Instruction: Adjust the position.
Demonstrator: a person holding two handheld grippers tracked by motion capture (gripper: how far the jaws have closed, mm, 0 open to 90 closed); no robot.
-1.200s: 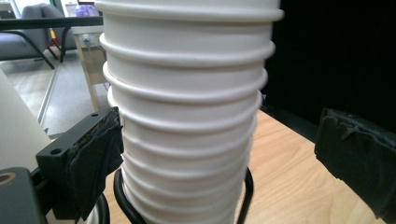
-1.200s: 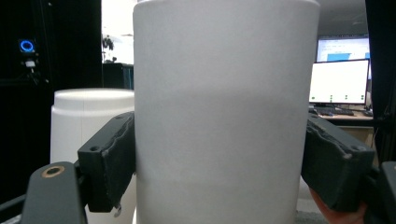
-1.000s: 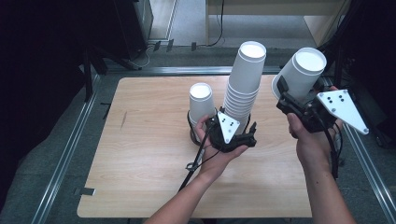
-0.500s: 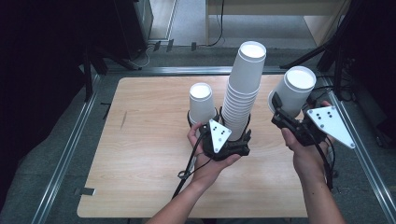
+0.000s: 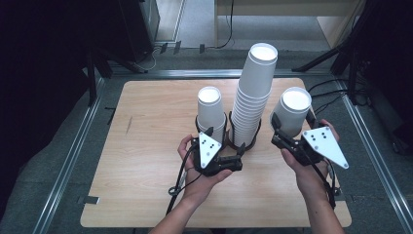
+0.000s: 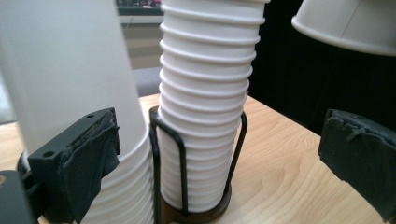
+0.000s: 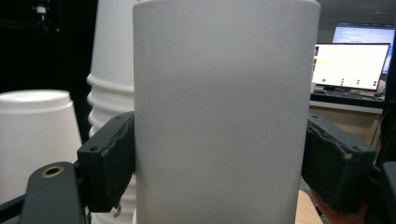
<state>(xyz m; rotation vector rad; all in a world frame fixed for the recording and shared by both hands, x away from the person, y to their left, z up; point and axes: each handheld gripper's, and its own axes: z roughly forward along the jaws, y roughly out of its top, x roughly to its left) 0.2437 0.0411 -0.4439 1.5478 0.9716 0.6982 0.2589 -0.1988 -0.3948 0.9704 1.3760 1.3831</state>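
Paper cup [image 7: 226, 112], upside down, sits clamped between the right gripper's [image 5: 281, 131] two padded jaws, which press on its wall from both sides; it hangs above the table's [image 5: 146, 165] right part, just right of the tall stack [image 5: 253, 92] and clear of it. Left gripper [image 5: 225, 146] stands wide open, one pad beside the short stack [image 5: 211, 109], the other out in free air, nothing pressed between them; its jaws point toward the base of the tall stack in its wire holder [image 6: 187, 186]. Short stack stands in a like holder just left of the tall one. Both hands work at the near side of the holders. Judged risks: the thin cup wall may buckle or oval under the squeeze, then jam when seated onto a stack; the carried cup, held beside the tall stack's upper part, could clip it on a sideways move and tip the column; the open left jaws, close to both stacks, could nudge one askew on closing.
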